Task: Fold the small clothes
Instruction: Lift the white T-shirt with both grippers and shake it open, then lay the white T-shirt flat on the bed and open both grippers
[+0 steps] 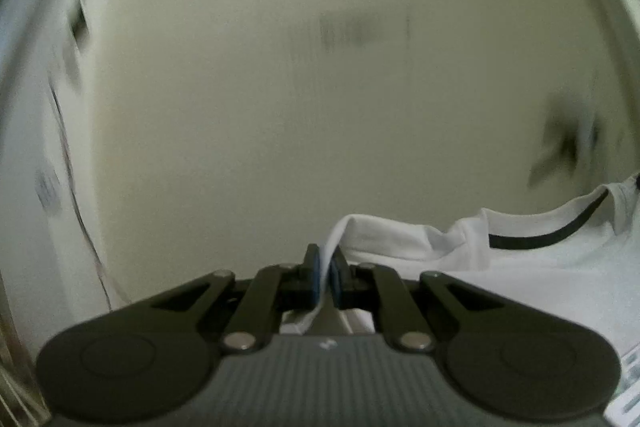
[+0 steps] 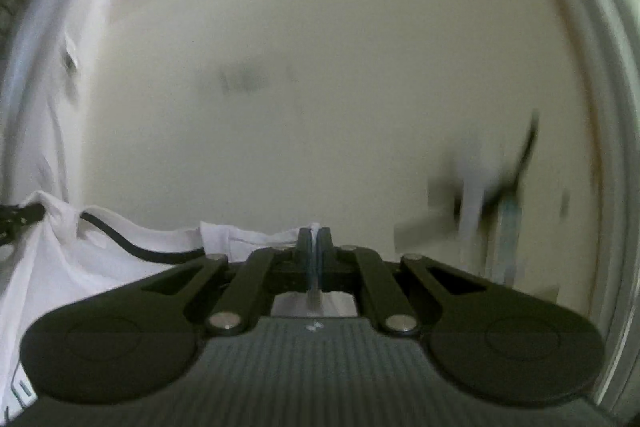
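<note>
We hold the white shirt (image 1: 460, 247) stretched between our left claw (image 1: 325, 267) and right claw (image 2: 314, 247), each pinching a shoulder edge.

The right gripper (image 2: 314, 239) jaws pinch a white shirt (image 2: 100, 259) edge.

I cannot make out a table or bench in either wrist view. The load is carried by the grippers alone. The left gripper (image 1: 325, 267) is clamped on a fold of the white T-shirt (image 1: 520, 267). The right gripper (image 2: 315, 247) is clamped on its opposite edge. The shirt hangs between them, black neckline trim (image 1: 552, 233) uppermost, against a blurred pale wall (image 1: 280, 107).
</note>
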A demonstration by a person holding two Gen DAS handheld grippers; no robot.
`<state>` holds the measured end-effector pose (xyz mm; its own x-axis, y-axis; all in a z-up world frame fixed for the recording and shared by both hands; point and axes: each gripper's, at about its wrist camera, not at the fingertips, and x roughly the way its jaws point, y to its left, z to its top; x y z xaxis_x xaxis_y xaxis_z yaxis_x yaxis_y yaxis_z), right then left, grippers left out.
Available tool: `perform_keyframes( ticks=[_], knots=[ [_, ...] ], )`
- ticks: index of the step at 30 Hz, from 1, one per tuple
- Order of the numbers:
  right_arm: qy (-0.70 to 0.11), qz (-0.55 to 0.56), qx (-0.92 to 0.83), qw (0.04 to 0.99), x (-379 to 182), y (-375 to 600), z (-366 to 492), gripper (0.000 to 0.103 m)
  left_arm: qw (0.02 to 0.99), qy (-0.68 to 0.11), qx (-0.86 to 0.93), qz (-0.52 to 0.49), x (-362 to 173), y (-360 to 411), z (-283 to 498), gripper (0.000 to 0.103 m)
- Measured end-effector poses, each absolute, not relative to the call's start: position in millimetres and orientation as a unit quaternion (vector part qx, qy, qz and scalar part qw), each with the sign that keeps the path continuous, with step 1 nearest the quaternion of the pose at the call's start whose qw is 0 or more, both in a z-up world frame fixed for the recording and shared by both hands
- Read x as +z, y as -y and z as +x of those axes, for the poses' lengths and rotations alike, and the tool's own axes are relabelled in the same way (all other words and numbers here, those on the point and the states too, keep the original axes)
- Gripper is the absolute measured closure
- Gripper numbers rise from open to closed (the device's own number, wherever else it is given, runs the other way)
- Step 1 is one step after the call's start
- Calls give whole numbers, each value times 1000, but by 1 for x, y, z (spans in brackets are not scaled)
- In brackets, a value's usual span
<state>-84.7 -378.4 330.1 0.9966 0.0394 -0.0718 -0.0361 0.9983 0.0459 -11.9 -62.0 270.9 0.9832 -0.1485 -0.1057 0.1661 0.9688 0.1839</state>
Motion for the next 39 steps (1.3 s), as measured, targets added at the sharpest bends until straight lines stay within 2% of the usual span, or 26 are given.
perform_keyframes(
  ticks=[3,4,6,7,9,12,13,14,15,16,17,18,20,22,24,27,28,29,30,31,32,35,39],
  knots=[
    [-109,38,-10,993,253,385,-5,97,983,-137,-62,103,192,92,68,91],
    [-124,39,-26,991,222,386,21,93,976,-178,-48,117,157,106,96,90],
    [-173,47,-43,983,162,392,65,77,951,-272,-32,141,95,124,135,90],
    [-218,56,-55,973,132,400,81,62,940,-309,-33,139,70,125,145,93],
    [-261,81,-72,959,98,418,86,62,932,-341,-42,116,42,114,149,92],
    [-267,110,-31,957,87,452,53,61,934,-341,-72,81,42,75,131,89],
    [-268,107,-22,957,88,462,37,57,935,-337,-79,78,46,62,124,87],
    [-269,96,-15,958,89,471,19,48,937,-331,-85,77,50,46,114,85],
    [-270,77,-12,960,89,479,-2,42,939,-324,-86,77,55,30,102,75],
    [-272,57,-14,961,86,485,-20,29,940,-320,-87,79,56,16,90,60],
    [-273,39,-20,961,85,490,-33,21,940,-320,-88,78,61,2,85,53],
    [-273,22,-33,961,80,496,-51,19,938,-323,-94,77,62,-11,74,49],
    [-289,9,-53,956,66,507,-72,18,931,-341,-108,73,67,-31,58,46],
    [-315,29,-58,947,55,516,-88,18,920,-368,-118,64,54,-44,41,38],
    [-328,64,-54,941,46,523,-99,18,911,-390,-126,54,42,-51,27,34],
    [-342,82,-43,935,35,519,-105,21,902,-408,-135,50,27,-53,12,33],
    [-345,77,-38,935,33,514,-107,28,899,-412,-140,51,22,-50,9,38],
    [-340,58,-39,938,32,508,-108,52,897,-414,-145,56,19,-47,6,43],
    [-343,39,-34,938,33,501,-108,64,901,-404,-145,69,18,-42,1,57],
    [-343,21,-30,938,32,494,-107,91,900,-396,-160,83,19,-36,-3,89],
    [-346,23,-21,938,34,492,-106,99,898,-395,-169,91,20,-31,-3,100],
    [-334,-29,-53,941,39,491,-102,100,900,-387,-138,144,22,-20,9,99],
    [-273,-143,-233,922,55,530,-87,99,921,-341,3,189,35,-37,59,99]
  ],
)
